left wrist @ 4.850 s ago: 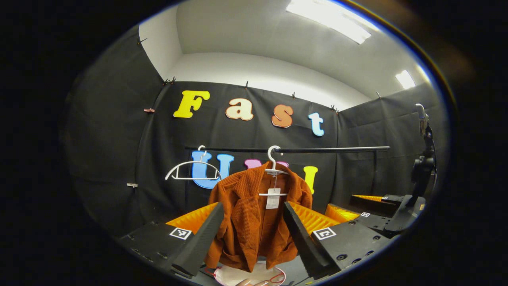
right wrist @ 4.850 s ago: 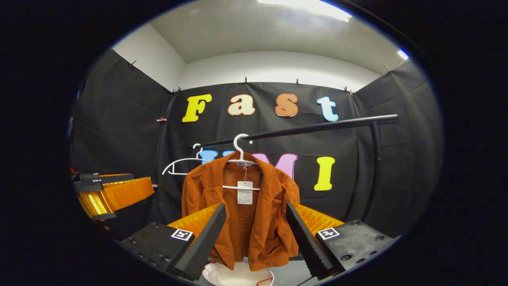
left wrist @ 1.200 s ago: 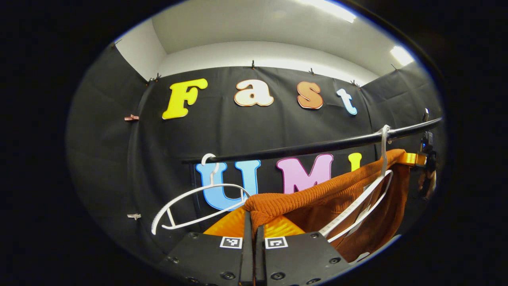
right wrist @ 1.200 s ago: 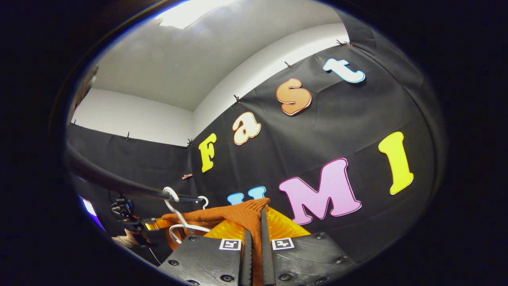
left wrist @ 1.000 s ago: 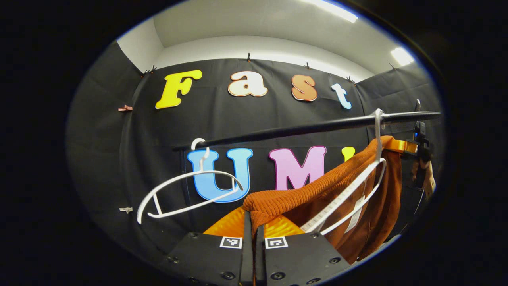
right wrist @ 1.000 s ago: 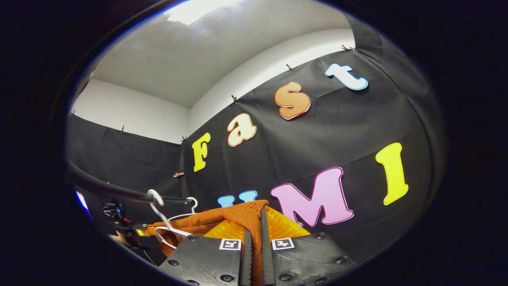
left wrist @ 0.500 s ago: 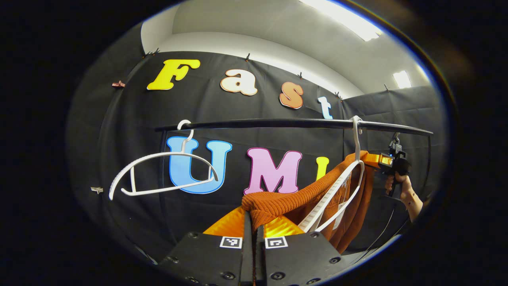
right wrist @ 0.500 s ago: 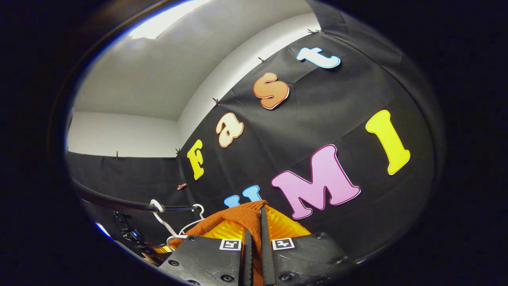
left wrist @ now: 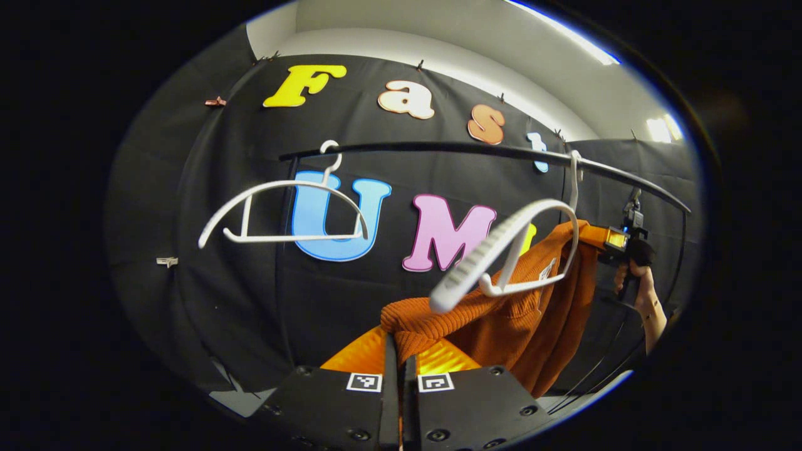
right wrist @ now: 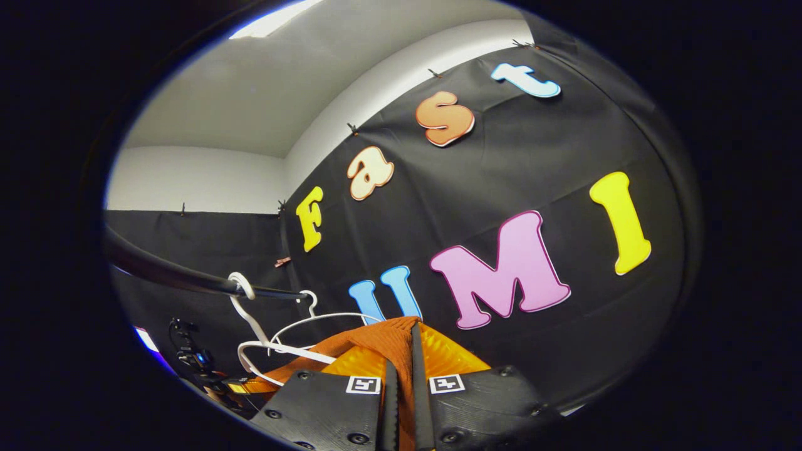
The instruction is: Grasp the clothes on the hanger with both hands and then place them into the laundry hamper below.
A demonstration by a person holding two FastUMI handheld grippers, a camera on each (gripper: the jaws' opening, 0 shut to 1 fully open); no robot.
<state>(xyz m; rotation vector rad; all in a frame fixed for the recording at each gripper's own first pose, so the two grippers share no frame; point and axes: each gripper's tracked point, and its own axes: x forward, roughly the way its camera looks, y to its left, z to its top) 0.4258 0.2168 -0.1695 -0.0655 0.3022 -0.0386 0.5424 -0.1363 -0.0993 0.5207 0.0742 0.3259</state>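
In the left gripper view, your left gripper [left wrist: 401, 376] is clamped on a shoulder of the rust-orange corduroy jacket [left wrist: 501, 313], which sags below the tilted white plastic hanger [left wrist: 501, 250] hooked on the black rail [left wrist: 438, 149]. In the right gripper view, your right gripper [right wrist: 401, 376] pinches the other shoulder, so the jacket spans between both hands, clear to go down.

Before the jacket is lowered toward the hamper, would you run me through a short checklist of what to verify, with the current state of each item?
1. Left gripper shut on the orange jacket: ok, a ribbed fold is pinched between its fingers.
2. Right gripper shut on the jacket: ok, cloth sits between its closed fingers.
3. Jacket's near shoulder off the white hanger: ok, the hanger's near arm is bare above the cloth.
4. Far shoulder off the hanger: cannot tell, cloth drapes close behind that end.
5. Hanger hook on the black rail: ok.
6. Empty hanger clear of the jacket: ok, it hangs apart.
7. Hamper position below: cannot tell.
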